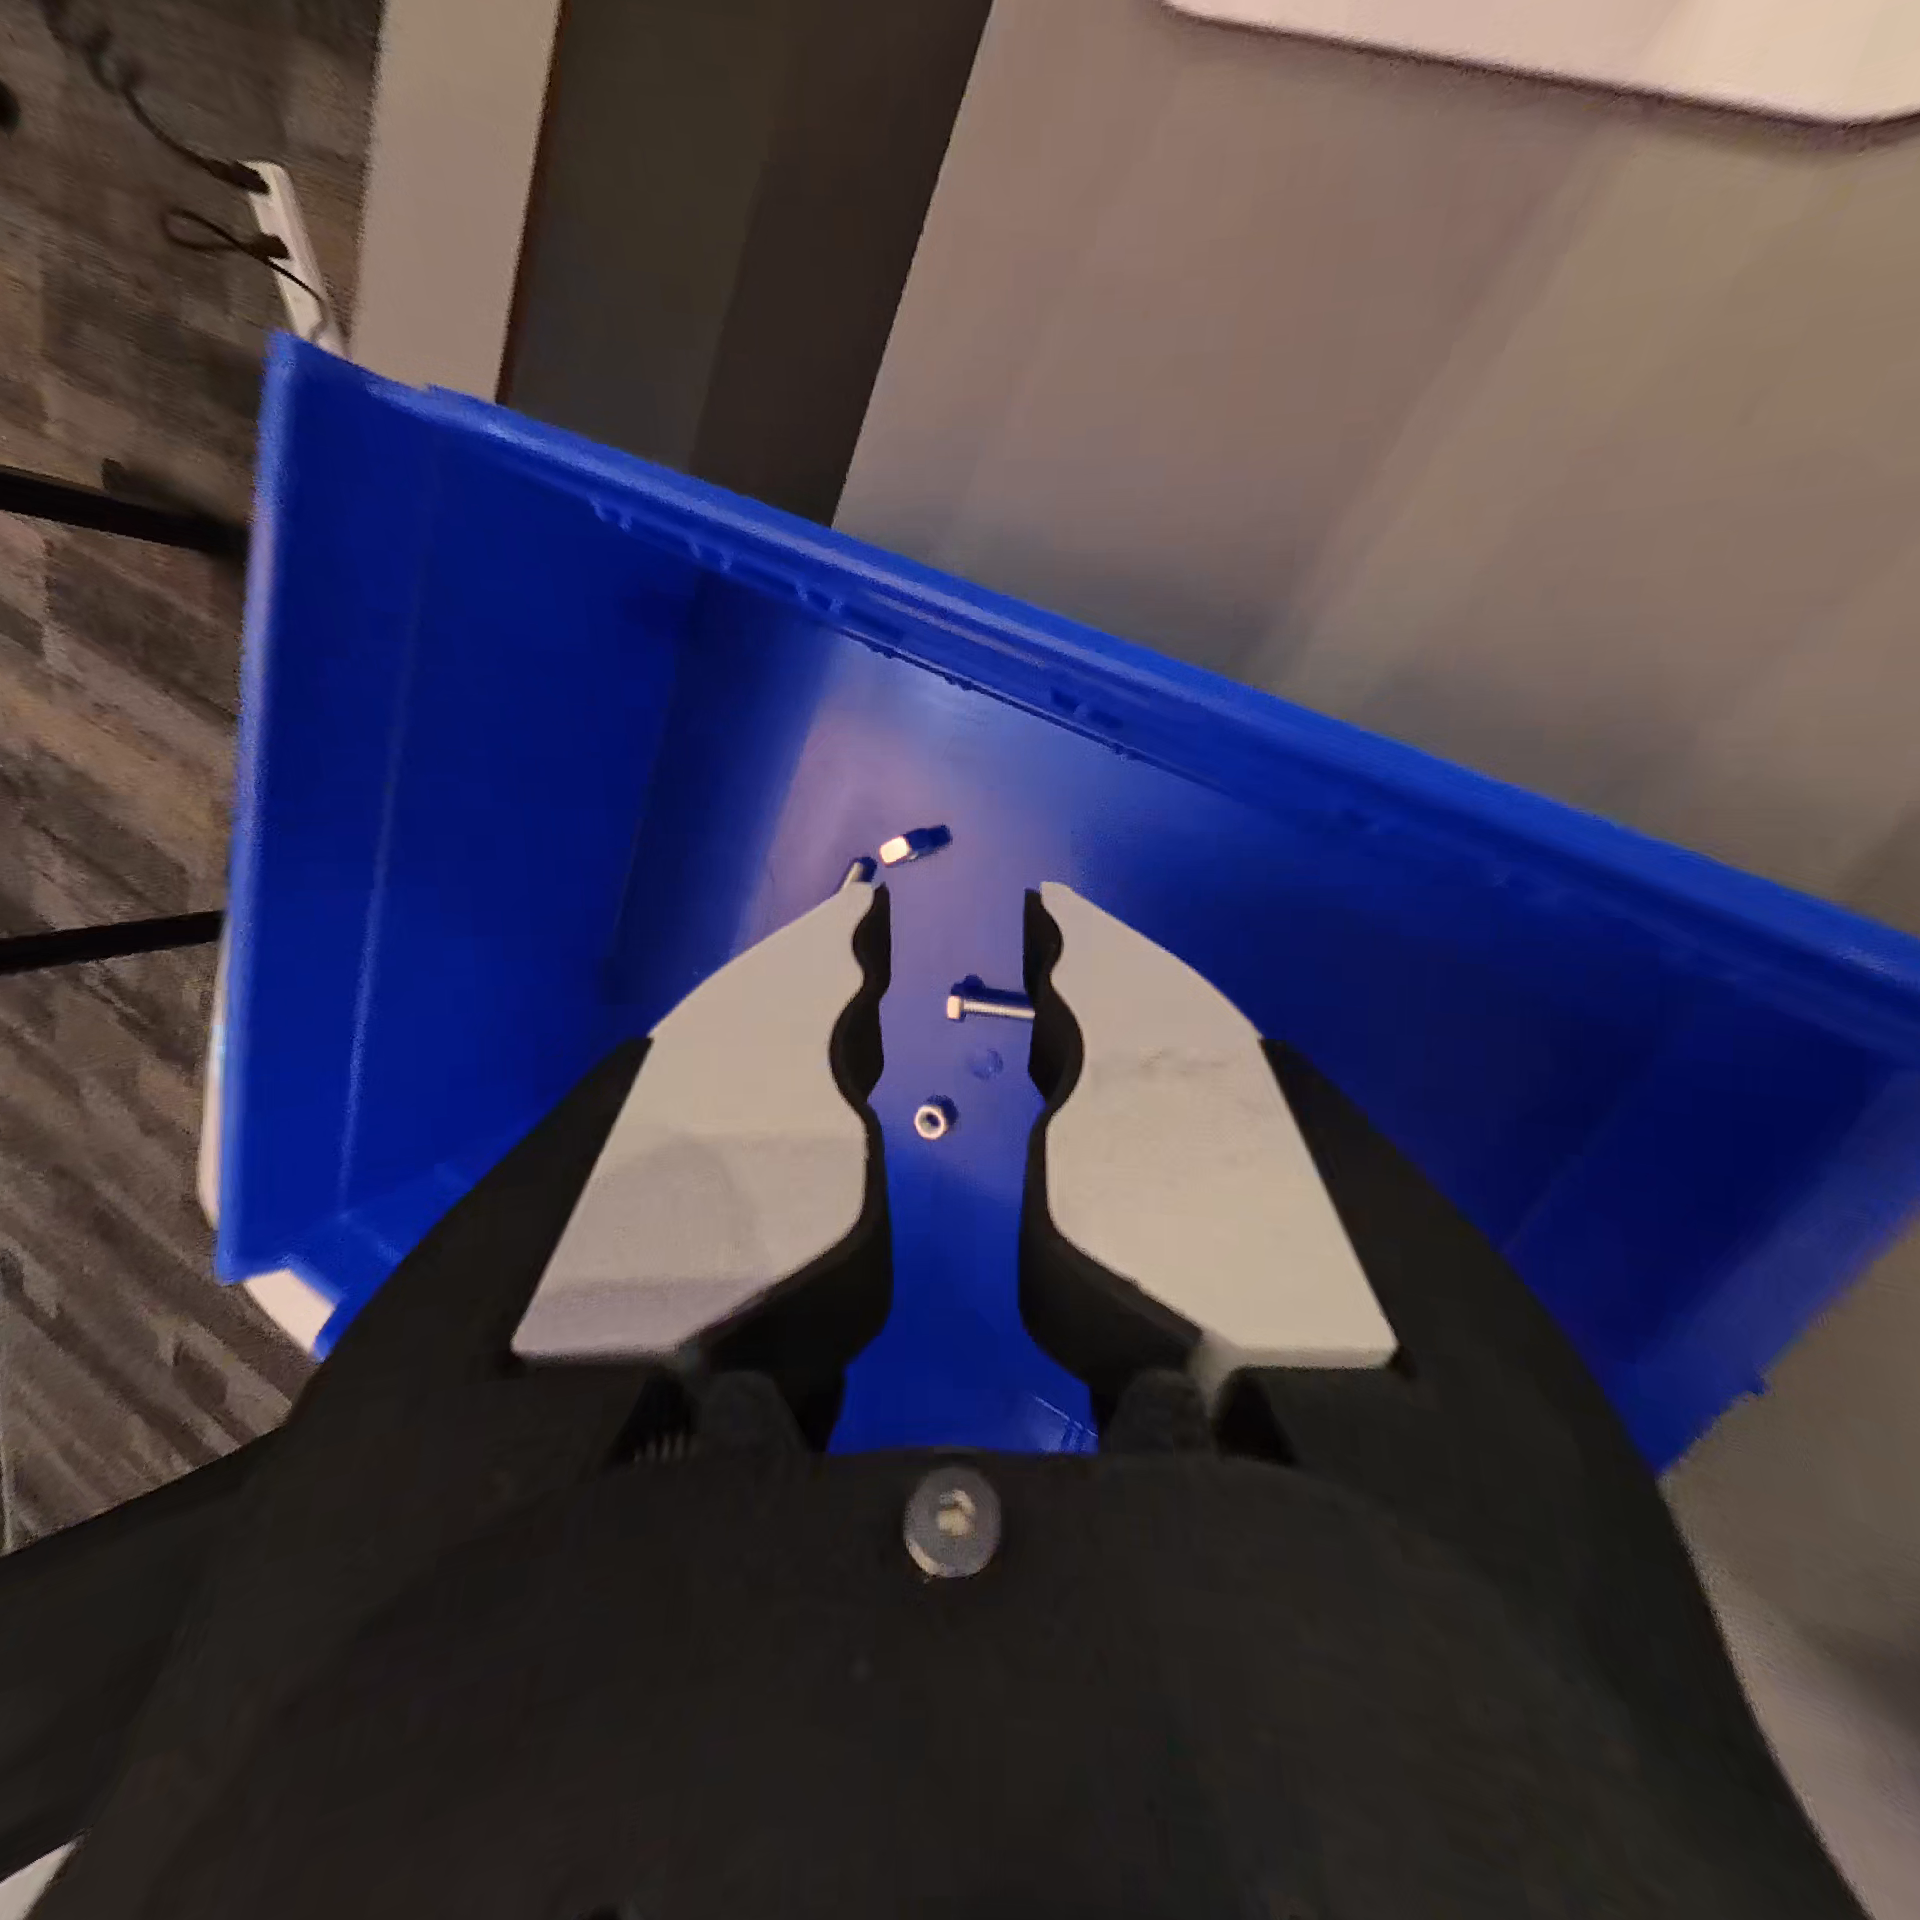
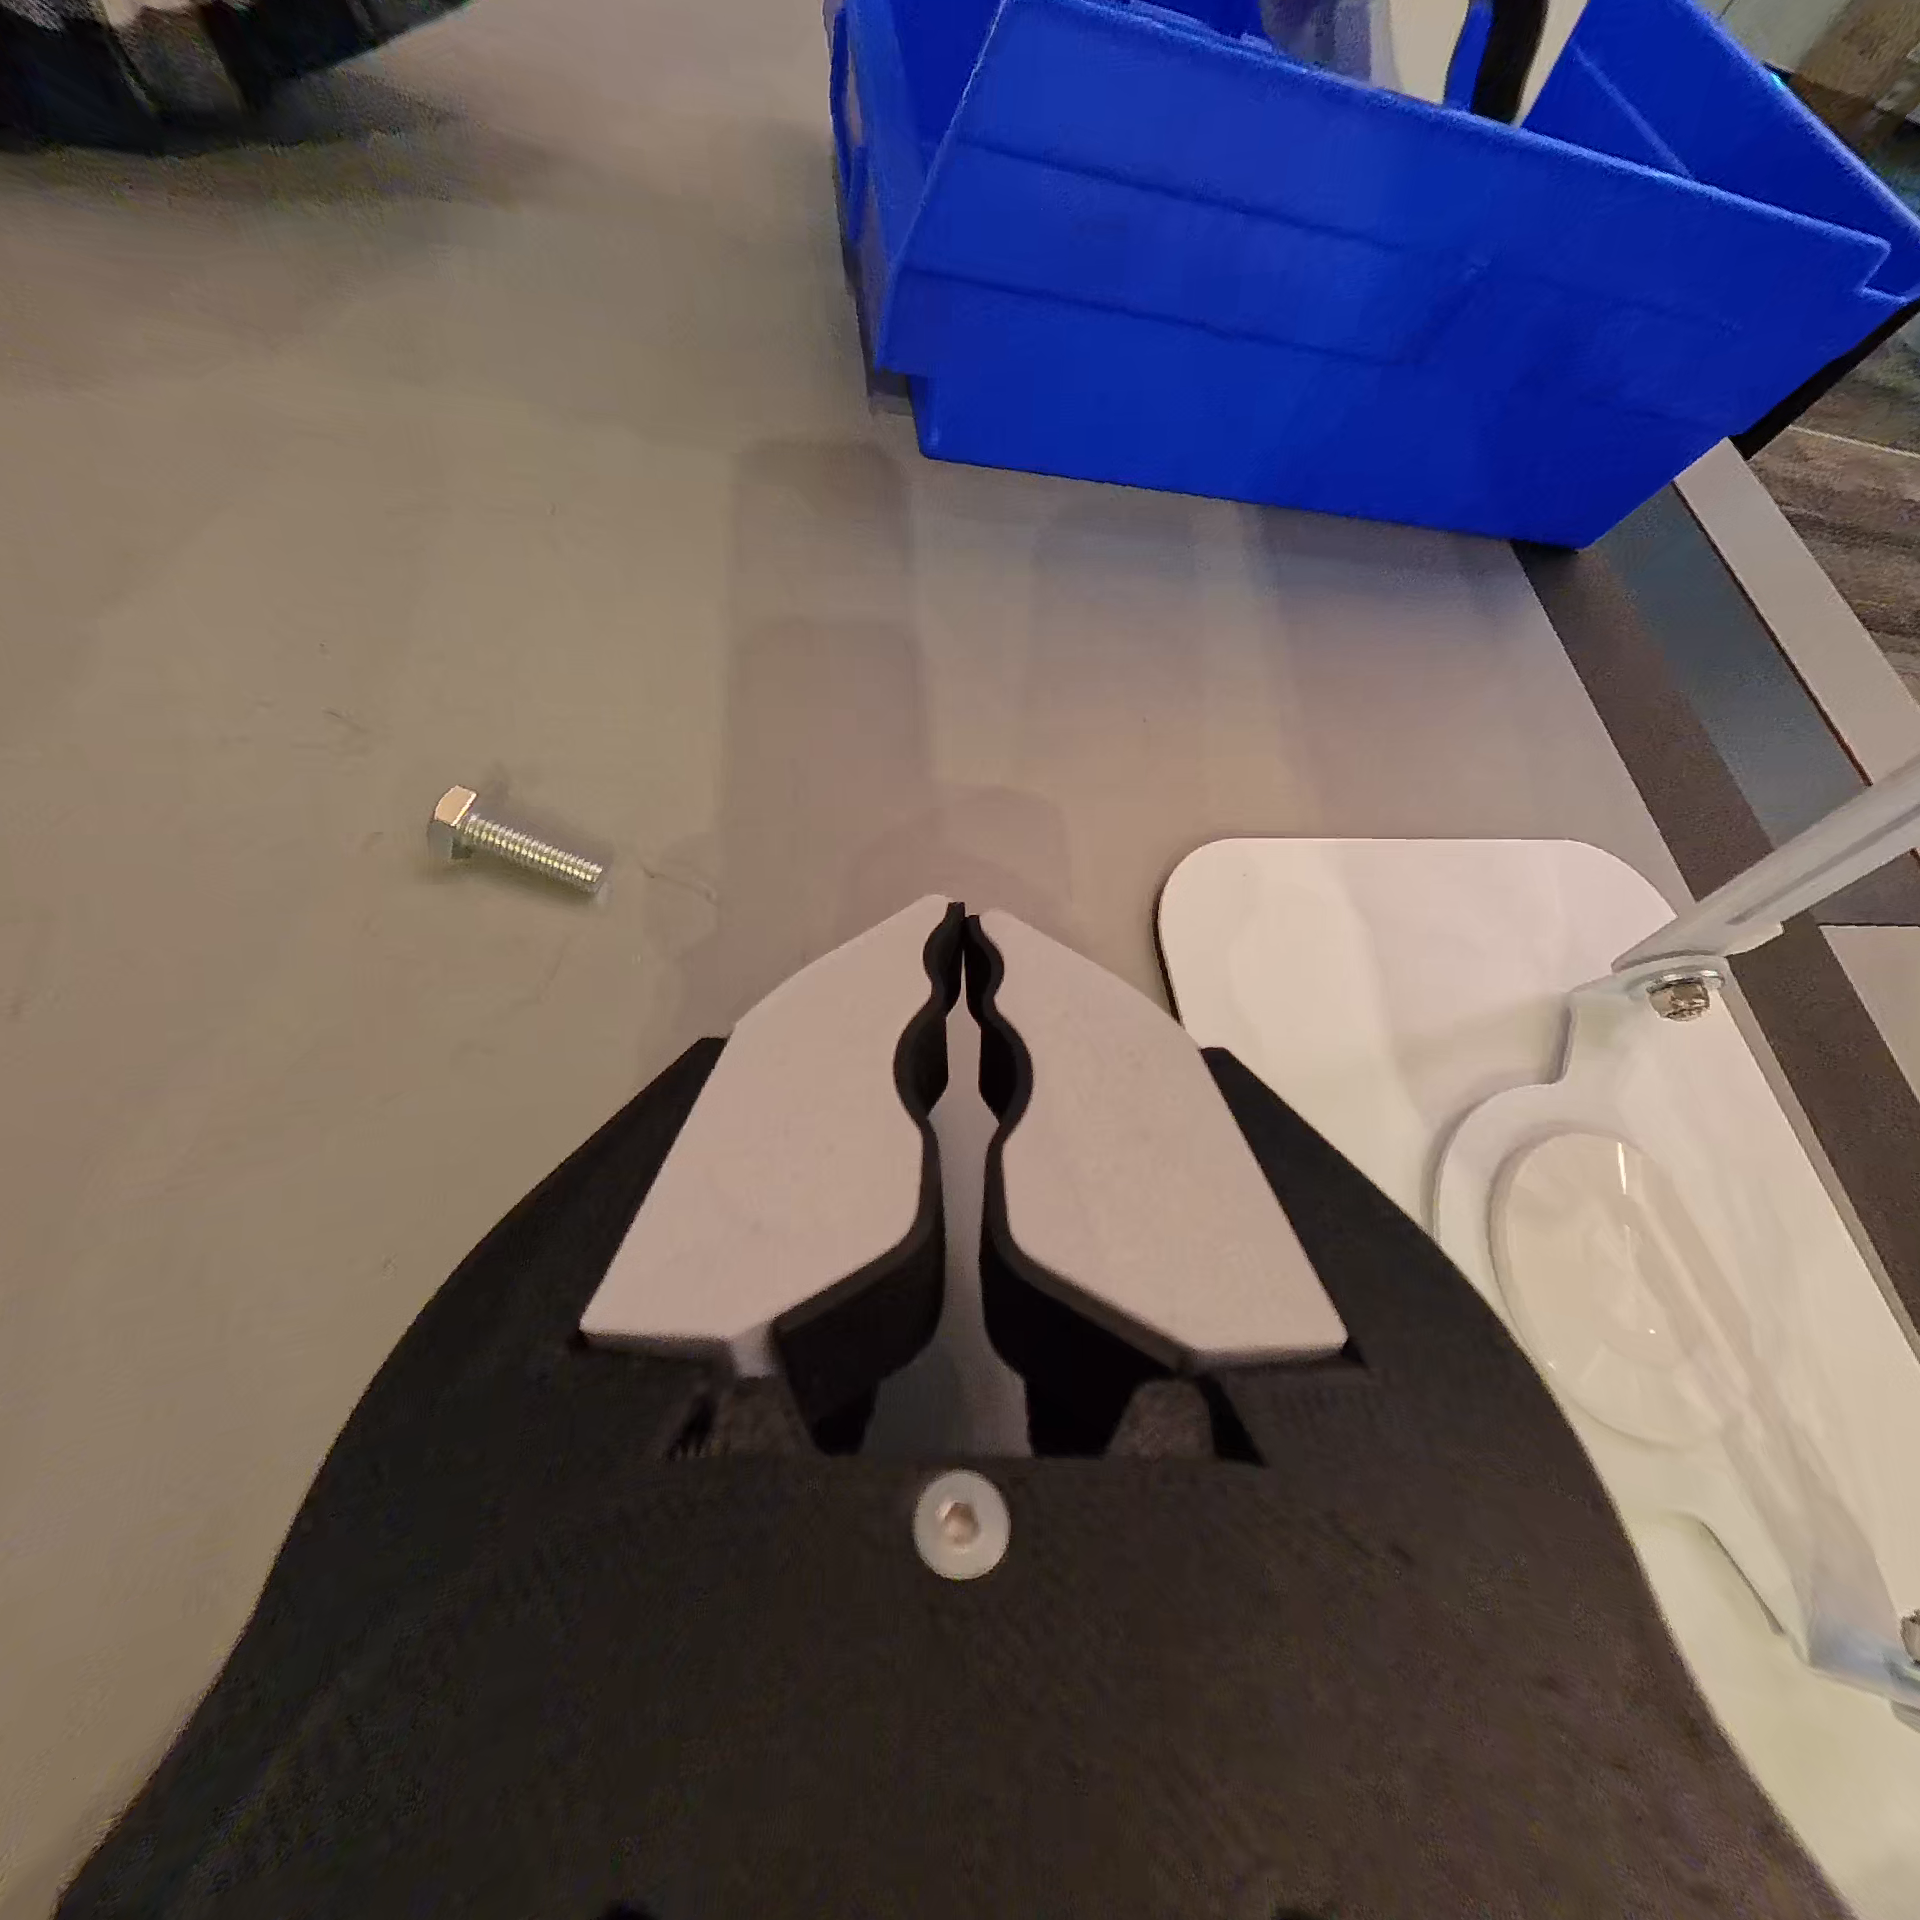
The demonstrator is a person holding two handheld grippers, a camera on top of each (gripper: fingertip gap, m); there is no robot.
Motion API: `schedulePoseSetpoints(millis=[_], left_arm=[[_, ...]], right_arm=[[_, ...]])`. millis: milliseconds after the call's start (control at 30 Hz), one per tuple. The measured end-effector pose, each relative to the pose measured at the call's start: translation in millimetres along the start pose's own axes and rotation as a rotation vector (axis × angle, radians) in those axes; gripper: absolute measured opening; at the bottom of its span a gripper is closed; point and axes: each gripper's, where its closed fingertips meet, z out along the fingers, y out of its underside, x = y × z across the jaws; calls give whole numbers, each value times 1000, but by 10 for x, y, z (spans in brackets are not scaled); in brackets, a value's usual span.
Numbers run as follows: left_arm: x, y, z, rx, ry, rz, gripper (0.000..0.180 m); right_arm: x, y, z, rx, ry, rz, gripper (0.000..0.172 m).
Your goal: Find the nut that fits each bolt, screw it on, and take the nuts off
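Left gripper (image 1: pixel 956 894) hanging over inside of blue bin (image 1: pixel 468 831), jaws partly apart, nothing between pads; fingertips clear of everything on bin floor. In gap betw. fingers, seen below: small hex bolt (image 1: pixel 987 1008) lying flat, head toward 9 o'clock, shank toward 3 and running under right finger; loose hex nut (image 1: pixel 932 1121) flat on bin floor toward 6 from that bolt, hole facing up. Beyond tips at approx 11 o'clock: two more small metal bits (image 1: pixel 909 847), blurred, prob. another bolt or nut, can't tell which. Right gripper (image 2: pixel 961 920) fully closed, pads meeting on nothing, parked low over grey table (image 2: pixel 312 520). Zinc hex bolt (image 2: pixel 514 842) lying on table at 10 o'clock from its tips, well apart, head at far left end, threads toward 4. Bin exterior (image 2: pixel 1247 343) at 1 o'clock; white board w/ clear acrylic magnifier stand (image 2: pixel 1621 1195) at 3. Handling, as judged: all parts small, rigid steel, light, smooth plating so prob. slippery and prone to roll or skid on hard plastic. Bolt best taken across hex head flats or mid-shank, leaving thread end free for nut. Nut best pinched across two opposite flats, edge-on; flat-lying pose means a low, careful approach.
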Motion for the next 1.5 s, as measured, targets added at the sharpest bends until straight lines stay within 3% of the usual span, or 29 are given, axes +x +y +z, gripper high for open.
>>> schedulePoseSetpoints(millis=[367, 700, 1200, 1500], left_arm=[[-119, 208, 625, -53, 19, 31, 24], [-172, 217, 734, -6, 7, 14, 14], [-163, 222, 653, 16, 28, -14, 13], [-238, 28, 109, 111, -56, 3, 13]], right_arm=[[-14, 5, 1, -4, -2, -11, 0], [-18, 6, 5, -6, -3, -16, 0], [-17, 6, 17, -6, -5, -20, 0], [-9, 2, 23, -2, -4, -17, 0]])
